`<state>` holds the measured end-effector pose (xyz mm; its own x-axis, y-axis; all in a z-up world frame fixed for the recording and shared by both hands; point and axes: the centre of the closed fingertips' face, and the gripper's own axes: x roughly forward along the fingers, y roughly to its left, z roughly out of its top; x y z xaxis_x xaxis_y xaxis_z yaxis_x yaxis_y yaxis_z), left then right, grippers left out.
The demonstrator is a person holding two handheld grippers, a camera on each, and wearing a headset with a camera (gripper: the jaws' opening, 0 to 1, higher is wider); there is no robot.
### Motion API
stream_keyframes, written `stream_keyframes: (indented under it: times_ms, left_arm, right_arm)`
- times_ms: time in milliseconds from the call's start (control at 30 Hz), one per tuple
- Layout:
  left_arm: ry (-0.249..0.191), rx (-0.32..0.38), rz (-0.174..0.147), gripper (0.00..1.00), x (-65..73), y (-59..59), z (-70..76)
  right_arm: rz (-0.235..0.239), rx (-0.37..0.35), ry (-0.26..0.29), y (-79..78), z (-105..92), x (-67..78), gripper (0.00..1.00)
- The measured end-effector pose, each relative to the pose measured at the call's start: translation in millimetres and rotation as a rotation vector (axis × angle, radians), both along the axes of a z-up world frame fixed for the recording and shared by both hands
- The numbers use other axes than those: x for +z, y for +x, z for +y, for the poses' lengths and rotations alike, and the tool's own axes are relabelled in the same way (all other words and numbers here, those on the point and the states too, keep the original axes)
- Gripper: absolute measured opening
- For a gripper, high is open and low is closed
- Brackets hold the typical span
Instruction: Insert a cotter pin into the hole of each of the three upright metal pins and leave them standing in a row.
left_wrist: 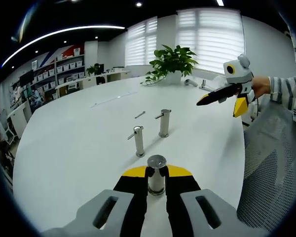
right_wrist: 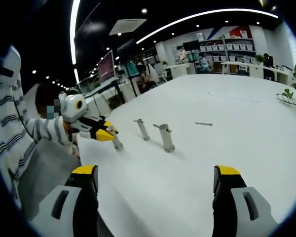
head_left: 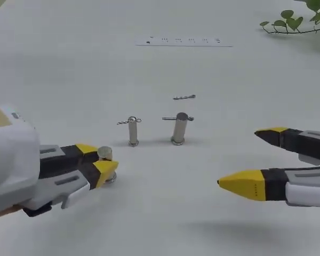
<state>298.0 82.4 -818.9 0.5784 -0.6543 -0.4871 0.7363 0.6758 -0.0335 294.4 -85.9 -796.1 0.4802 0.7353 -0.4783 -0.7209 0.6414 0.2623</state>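
Note:
My left gripper is shut on a short upright metal pin standing on the white table at the left; in the left gripper view the pin sits between the yellow-tipped jaws. Two more upright pins stand side by side farther back, each with a cotter pin through its top. A loose cotter pin lies behind them. My right gripper hovers open at the right, holding nothing. In the right gripper view the left gripper holds its pin left of the other two.
A white power strip lies at the far side of the table, and a leafy plant reaches in at the far right corner. A mesh chair stands beside the table edge. A striped sleeve is behind the left gripper.

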Motion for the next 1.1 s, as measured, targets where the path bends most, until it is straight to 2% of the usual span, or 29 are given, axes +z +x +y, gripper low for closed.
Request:
stream_keyframes:
  times_ms: [133,267,333,400,533,667,833,900,933,1100]
  left_arm:
    - [-0.006,-0.002,0.002,0.11,-0.2,0.3,0.5]
    - [0.021,-0.009,-0.009,0.11,-6.3,0.3,2.6]
    - [0.01,0.007,0.009,0.11,-8.0,-0.3,4.5]
    - [0.021,0.004,-0.01,0.11,-7.1,-2.1,5.6]
    - [-0.018,0.033,0.004,0.11,-7.4,-1.8,5.4]
    - [-0.031,0.034,0.001,0.11,-7.8,-3.2,5.7]
    - [-0.02,0.026,-0.005,0.11,-7.6,-3.0,5.4]
    - [-0.032,0.032,0.002,0.11,-7.6,-2.9,5.3]
    - [-0.056,0.045,0.022,0.12,-7.5,-2.8,5.4]
    - [-0.065,0.026,0.012,0.12,-4.3,-3.8,6.1]
  right_arm:
    - [0.001,-0.004,0.001,0.8,-0.9,0.5,0.98]
    - [0.002,-0.006,0.003,1.6,-0.5,0.7,0.98]
    - [0.004,-0.005,0.001,1.6,-0.2,0.1,0.98]
    - [0.004,-0.006,-0.003,1.4,-0.4,-0.5,0.98]
    - [0.011,-0.013,0.006,0.7,0.3,-1.7,0.98]
    - [0.02,-0.009,0.005,-1.7,2.1,-4.7,0.98]
    - [0.027,0.0,-0.002,-3.6,4.1,-7.8,0.98]
    - [0.026,0.0,0.0,-3.7,5.1,-7.5,0.98]
    - [0.025,0.001,0.001,-3.6,5.5,-7.5,0.98]
    - [0.025,0.0,-0.006,-2.9,4.1,-7.4,0.98]
